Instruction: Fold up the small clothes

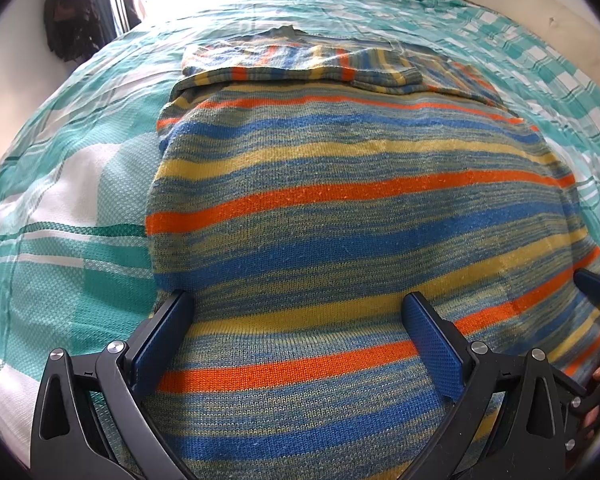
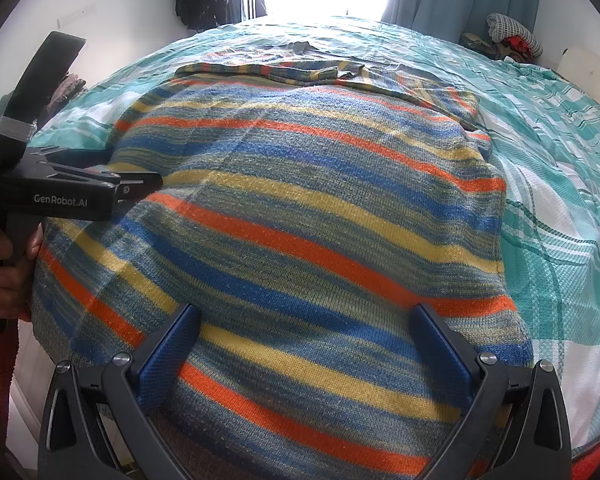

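Blue textured fingers (image 1: 432, 344) of both grippers are gaping wide, gripping nothing, over a flat striped knit sweater (image 1: 340, 208) — orange, blue, yellow — lying on a teal checked woven bedspread (image 1: 68, 184).

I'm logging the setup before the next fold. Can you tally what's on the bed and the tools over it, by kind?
Striped knitted sweater, sleeves folded across its far end: 1
Teal and white checked bedspread beneath it: 1
Grippers, both open: 2, left gripper, right gripper
Total: 4
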